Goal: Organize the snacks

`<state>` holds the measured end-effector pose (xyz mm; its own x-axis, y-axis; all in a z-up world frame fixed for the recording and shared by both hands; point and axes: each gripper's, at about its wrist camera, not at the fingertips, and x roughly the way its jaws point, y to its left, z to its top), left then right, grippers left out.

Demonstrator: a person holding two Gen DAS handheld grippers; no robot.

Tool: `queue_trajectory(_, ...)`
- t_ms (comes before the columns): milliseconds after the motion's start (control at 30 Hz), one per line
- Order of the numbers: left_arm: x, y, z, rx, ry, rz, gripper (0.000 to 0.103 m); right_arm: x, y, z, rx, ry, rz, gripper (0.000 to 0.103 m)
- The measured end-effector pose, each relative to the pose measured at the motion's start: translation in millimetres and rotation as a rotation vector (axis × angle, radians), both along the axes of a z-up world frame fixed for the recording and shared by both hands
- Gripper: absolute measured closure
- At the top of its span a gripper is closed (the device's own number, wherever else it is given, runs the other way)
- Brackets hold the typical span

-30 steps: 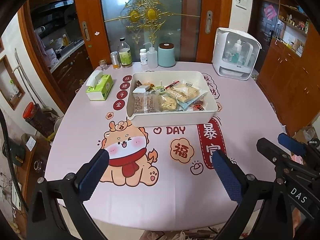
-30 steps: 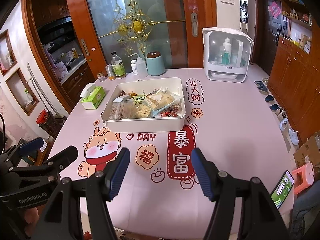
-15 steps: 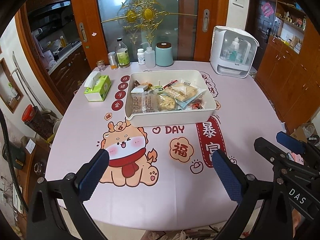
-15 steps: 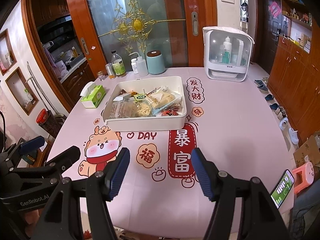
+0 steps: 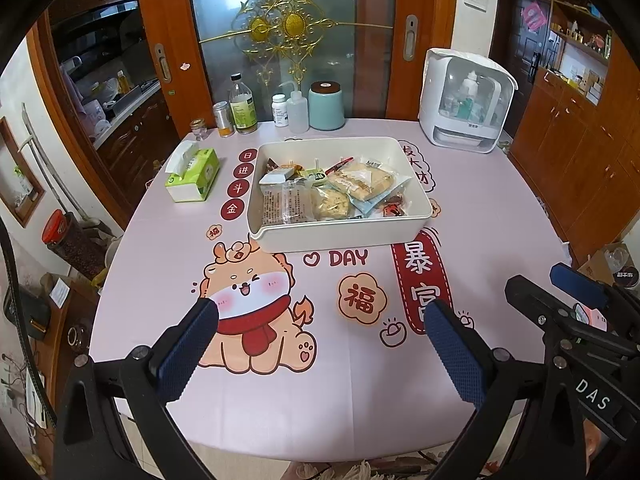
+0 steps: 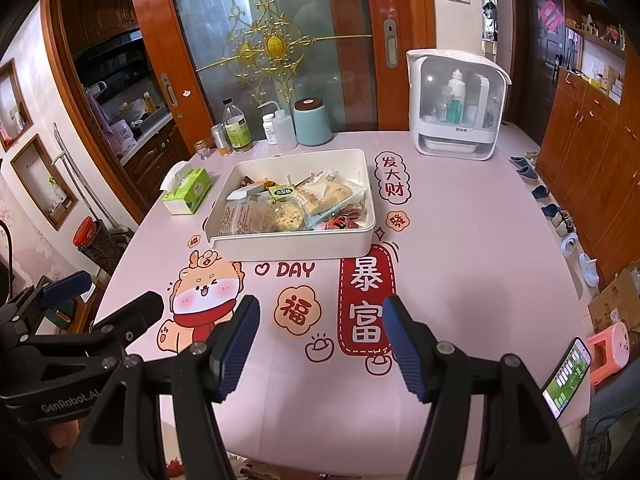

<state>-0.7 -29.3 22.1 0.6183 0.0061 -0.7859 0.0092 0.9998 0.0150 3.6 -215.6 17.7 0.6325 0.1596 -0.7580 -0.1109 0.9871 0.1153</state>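
A white rectangular bin [image 5: 340,236] [image 6: 292,246] stands mid-table on the pink printed tablecloth, filled with several wrapped snacks [image 5: 332,194] [image 6: 292,204]: biscuits, cakes and small red packets. My left gripper [image 5: 320,344] hovers over the near part of the table, open, nothing between its blue pads. My right gripper [image 6: 320,340] hangs beside it to the right, also open and empty. Each gripper shows at the edge of the other's view. Both are well short of the bin.
A green tissue box [image 5: 194,174] lies left of the bin. Bottles and a teal canister [image 5: 326,106] line the far edge, with a white appliance [image 5: 466,104] at the far right. A phone [image 6: 566,376] sits at the near right table edge.
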Motion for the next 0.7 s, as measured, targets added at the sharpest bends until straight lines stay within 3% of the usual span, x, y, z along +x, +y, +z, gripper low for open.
queue_trajectory(700, 1.5, -0.9, -0.4, 0.001, 0.004, 0.000, 0.001, 1.3, 0.4, 0.6, 0.001, 0.005, -0.003, 0.039)
